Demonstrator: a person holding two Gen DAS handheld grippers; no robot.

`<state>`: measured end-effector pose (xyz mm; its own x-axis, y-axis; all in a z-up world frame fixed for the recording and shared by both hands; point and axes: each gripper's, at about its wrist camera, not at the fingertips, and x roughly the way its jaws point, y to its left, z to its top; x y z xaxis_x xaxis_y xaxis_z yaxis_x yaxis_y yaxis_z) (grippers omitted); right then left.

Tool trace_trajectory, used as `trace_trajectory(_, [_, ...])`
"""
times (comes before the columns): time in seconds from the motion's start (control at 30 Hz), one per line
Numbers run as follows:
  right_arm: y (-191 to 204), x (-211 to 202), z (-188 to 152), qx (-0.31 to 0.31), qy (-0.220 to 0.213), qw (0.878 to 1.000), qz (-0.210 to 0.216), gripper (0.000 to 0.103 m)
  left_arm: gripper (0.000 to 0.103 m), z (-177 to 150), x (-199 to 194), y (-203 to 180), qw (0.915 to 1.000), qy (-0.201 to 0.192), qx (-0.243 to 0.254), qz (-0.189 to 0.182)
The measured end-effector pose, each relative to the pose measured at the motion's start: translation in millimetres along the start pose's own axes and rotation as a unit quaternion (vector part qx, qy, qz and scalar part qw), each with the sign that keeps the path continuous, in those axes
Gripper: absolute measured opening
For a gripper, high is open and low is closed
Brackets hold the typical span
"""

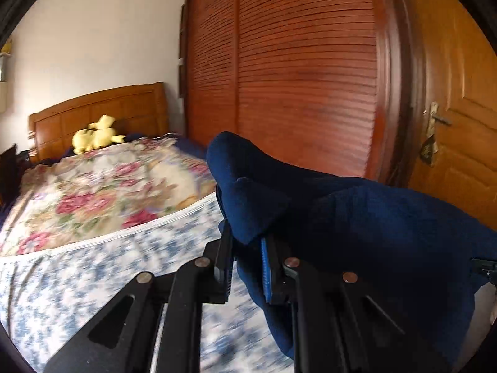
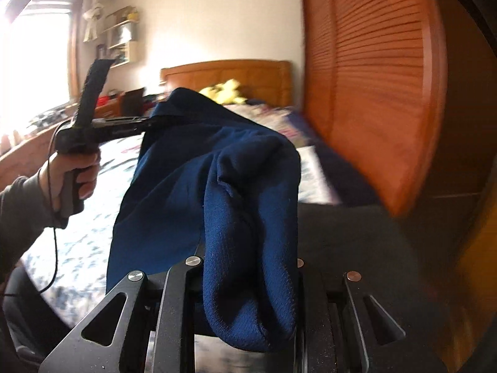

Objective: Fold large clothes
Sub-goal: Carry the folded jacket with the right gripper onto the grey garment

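Hand (image 2: 73, 175) at left of right-wrist view is seen holding left gripper (image 2: 146, 124), clenched on navy garment (image 2: 198, 180) at frame centre; cloth is draped over right gripper (image 2: 248, 267), clamped btwn its jaws, above bed (image 1: 93, 264)

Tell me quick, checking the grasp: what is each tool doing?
Left tool: closed on the blue garment.
Right tool: closed on the same garment.

Black tongs (image 2: 149, 122) with silver screws, thin black cable (image 2: 55, 248), grey sleeve (image 2: 18, 211)
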<state>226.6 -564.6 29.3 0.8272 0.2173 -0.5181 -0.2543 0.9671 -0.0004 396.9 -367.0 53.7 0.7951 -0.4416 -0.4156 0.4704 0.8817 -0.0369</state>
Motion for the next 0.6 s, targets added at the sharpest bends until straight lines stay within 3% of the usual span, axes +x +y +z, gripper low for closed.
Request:
trace_trajectory(0.13, [-46, -19, 8, 0.008, -0.005, 0.999, -0.049, 0.019, 0.014, 11, 28, -46, 0.9997, -0.001, 0.017, -0.018])
trace_trajectory(0.27, [-79, -30, 3, 0.016, 0.006, 0.997, -0.080, 0.019, 0.015, 6, 62, -74, 0.9985, 0.027, 0.021, -0.043])
trace_trajectory(0.43, [-118, -24, -21, 0.043, 0.038, 0.991, -0.118, 0.023, 0.020, -14, 99, -104, 0.9907, 0.109, 0.024, -0.077])
trace_trajectory(0.53, [-138, -13, -40, 0.070, 0.071, 0.987, -0.122, 0.030, 0.021, -24, 106, -111, 0.9854, 0.141, 0.037, -0.088])
trace_trajectory(0.6, [-147, -3, -50, 0.082, 0.100, 0.983, -0.127, 0.043, 0.023, -27, 101, -112, 0.9860, 0.135, 0.052, -0.084])
